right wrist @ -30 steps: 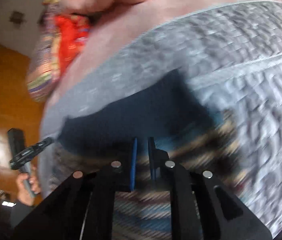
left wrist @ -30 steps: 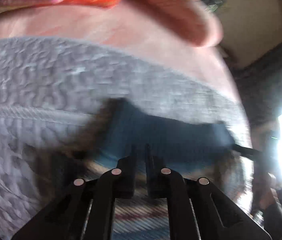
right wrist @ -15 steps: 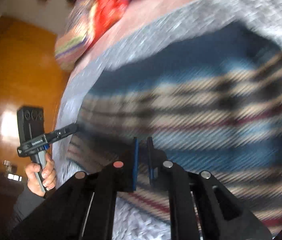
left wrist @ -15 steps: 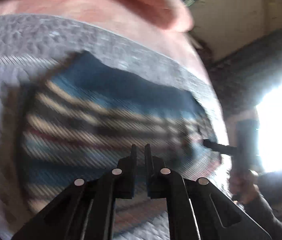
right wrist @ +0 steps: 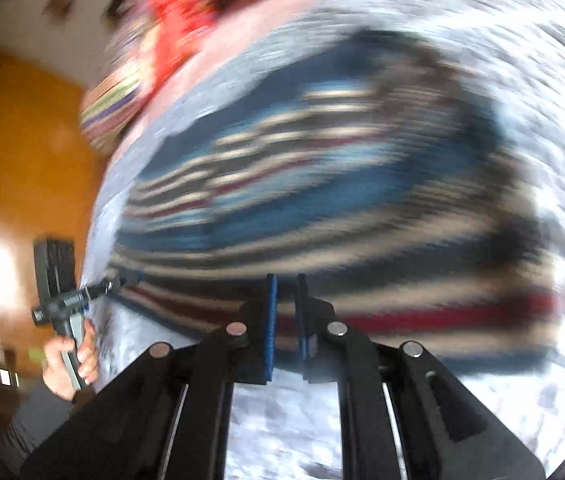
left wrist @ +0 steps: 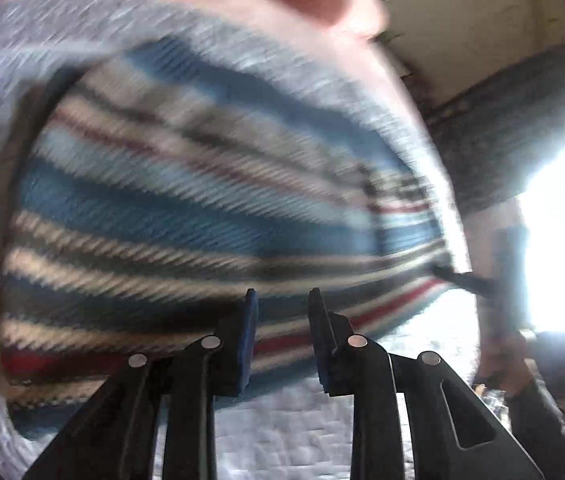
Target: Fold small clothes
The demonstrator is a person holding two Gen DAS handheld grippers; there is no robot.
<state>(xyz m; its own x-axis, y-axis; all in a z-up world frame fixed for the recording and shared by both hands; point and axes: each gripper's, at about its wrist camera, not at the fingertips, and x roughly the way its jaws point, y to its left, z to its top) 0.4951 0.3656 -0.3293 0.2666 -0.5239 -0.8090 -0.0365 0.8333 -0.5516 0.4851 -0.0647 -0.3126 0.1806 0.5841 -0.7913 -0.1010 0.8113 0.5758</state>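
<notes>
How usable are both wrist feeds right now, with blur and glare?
Left wrist view: the striped blue, cream and red knit garment is smeared by motion, and blown-out window glare washes out the right edge. Right wrist view: the same garment and the grey textured bedspread streak heavily; only each gripper's own black frame stays sharp.

- Left gripper (left wrist: 280,300), lower centre of its wrist view: two black fingers with blue pads (left wrist: 248,332) on the inner faces, on black slotted linkage arms with four round silver pivot pins.
- Right gripper (right wrist: 284,286), lower centre: same black build, blue pads, silver pins.
- Lower left of the right wrist view: a hand (right wrist: 68,364) on a grey handle, dark sleeve (right wrist: 32,416) below.
</notes>
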